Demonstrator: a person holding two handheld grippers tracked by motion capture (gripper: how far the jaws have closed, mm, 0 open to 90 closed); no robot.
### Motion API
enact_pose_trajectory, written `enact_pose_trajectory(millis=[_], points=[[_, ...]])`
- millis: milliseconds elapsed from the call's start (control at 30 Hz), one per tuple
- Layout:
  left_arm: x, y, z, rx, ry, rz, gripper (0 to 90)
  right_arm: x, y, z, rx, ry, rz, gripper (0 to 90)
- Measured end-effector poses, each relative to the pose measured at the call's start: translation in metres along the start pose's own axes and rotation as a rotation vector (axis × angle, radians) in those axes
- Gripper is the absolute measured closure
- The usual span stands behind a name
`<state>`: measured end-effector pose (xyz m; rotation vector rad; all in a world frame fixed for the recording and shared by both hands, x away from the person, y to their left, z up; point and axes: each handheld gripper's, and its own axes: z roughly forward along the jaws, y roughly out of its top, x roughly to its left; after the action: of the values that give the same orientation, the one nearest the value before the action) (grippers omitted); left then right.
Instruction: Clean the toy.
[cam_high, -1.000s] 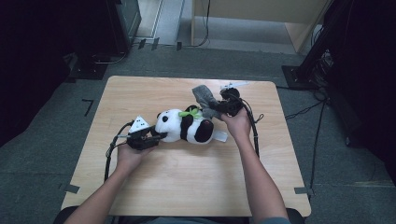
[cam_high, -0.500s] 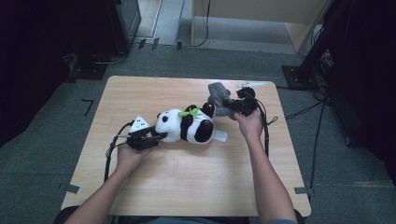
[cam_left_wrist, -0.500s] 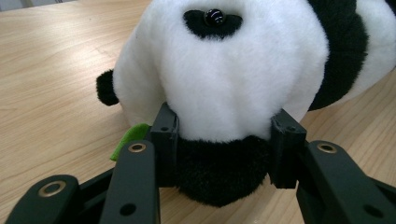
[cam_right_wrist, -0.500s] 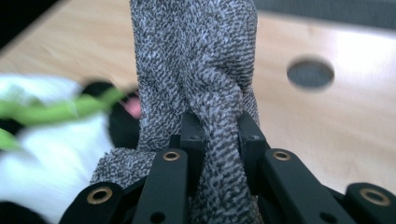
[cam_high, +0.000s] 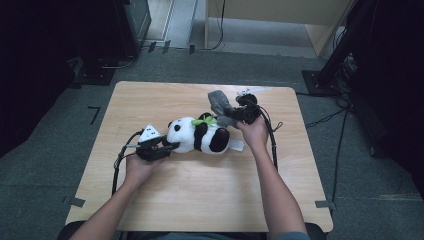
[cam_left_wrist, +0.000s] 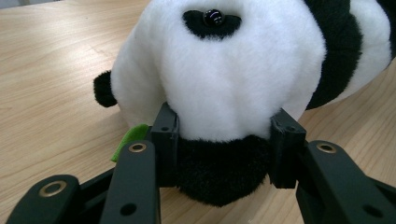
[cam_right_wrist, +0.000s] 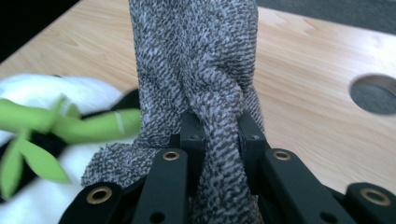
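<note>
The left hand-held gripper (cam_left_wrist: 224, 154) clamps the head of the toy panda (cam_high: 200, 136), its pads sunk into the plush, so the fur hides the fingertips. The panda lies on its side mid-tabletop (cam_high: 200, 200). The right hand-held gripper (cam_right_wrist: 219, 135) pinches a bunched grey sock (cam_right_wrist: 196, 60) at the panda's other end; the sock's top is cut off in the right gripper view. The panda's green leaf (cam_right_wrist: 70, 123) there is blurred.
</note>
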<state>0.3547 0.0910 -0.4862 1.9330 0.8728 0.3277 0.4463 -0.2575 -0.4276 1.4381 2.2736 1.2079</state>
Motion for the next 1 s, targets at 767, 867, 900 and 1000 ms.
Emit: enact_pose_trajectory(millis=[767, 867, 900, 1000], points=[[-0.001, 0.006, -0.002, 0.029, -0.001, -0.046, 55.0, 0.07, 0.036, -0.034, -0.071, 0.113, -0.088, 78.2], [-0.002, 0.007, -0.003, 0.036, -0.002, -0.06, 55.1, 0.091, 0.039, -0.026, -0.062, 0.162, -0.099, 78.2], [-0.002, 0.008, -0.003, 0.036, -0.004, -0.066, 55.1, 0.098, 0.04, -0.023, -0.057, 0.177, -0.109, 78.2], [-0.002, 0.01, -0.004, 0.042, -0.003, -0.078, 55.2, 0.122, 0.039, -0.013, -0.039, 0.226, -0.141, 78.0]])
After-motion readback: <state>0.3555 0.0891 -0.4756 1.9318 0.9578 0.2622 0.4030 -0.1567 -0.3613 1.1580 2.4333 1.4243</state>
